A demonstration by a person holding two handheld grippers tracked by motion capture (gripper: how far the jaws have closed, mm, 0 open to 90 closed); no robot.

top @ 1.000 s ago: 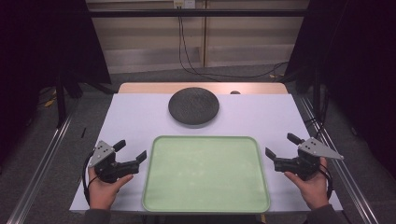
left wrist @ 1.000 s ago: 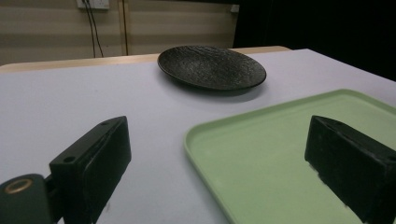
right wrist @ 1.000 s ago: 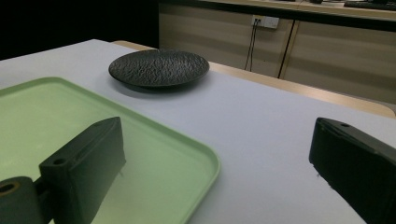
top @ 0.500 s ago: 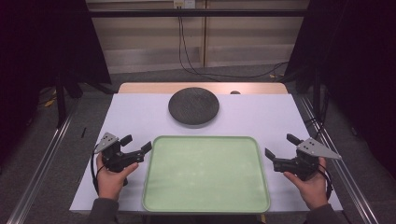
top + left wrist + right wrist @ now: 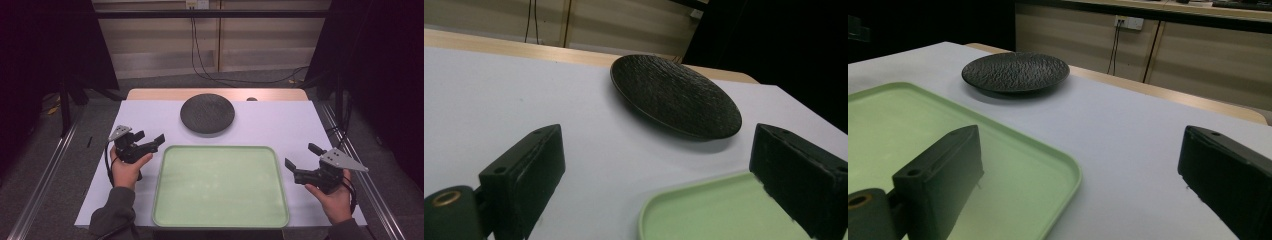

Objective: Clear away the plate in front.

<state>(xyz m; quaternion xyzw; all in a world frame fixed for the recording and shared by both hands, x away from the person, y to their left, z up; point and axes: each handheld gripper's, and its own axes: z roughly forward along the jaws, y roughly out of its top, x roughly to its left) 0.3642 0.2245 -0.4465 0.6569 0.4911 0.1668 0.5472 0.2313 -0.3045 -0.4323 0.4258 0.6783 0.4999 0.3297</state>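
Beside green tray (image 5: pixel 220 187), left tool (image 5: pixel 150 142) gaping, dark plate (image 5: pixel 676 95) ahead

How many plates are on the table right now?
1. The dark plate sits at the far middle of the table, just beyond the green tray and apart from it. Nothing hides another one.

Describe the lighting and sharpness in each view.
High view: dim, soft, dark surroundings around the lit white table. Left gripper view: tilted, black plate sharp with a shadow beneath, near jaws blurred. Right gripper view: green tray evenly lit, jaws soft.
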